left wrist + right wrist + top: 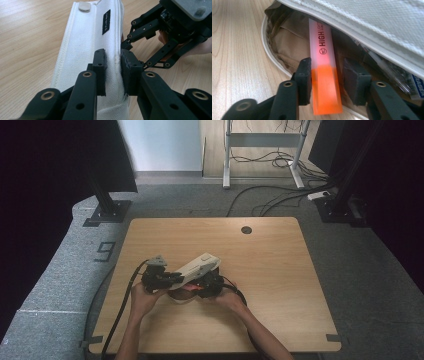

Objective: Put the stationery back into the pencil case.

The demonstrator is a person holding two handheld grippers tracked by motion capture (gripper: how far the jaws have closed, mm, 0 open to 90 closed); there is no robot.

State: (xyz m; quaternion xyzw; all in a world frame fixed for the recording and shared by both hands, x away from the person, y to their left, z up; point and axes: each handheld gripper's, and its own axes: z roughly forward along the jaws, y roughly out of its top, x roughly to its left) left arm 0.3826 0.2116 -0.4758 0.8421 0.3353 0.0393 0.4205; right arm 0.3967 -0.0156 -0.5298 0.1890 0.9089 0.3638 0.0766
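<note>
A white fabric pencil case (199,264) lies on the wooden table (280,270) with its flap lifted. My left gripper (167,279) is shut on the edge of that flap (85,45), its pads (100,62) pinching the seam. Under the flap, my right gripper (327,72) stands open around an orange-and-pink highlighter (324,82). The highlighter rests against the left pad (305,75), with a gap to the right pad. It lies half inside the case's brown lining (292,42). The right gripper (160,37) also shows just beyond the flap in the left gripper view.
A clear pen (387,67) and an eraser (418,86) lie inside the case beneath the flap. A round cable hole (246,229) sits near the table's far edge. The left gripper's cable (122,310) trails off the front left of the table.
</note>
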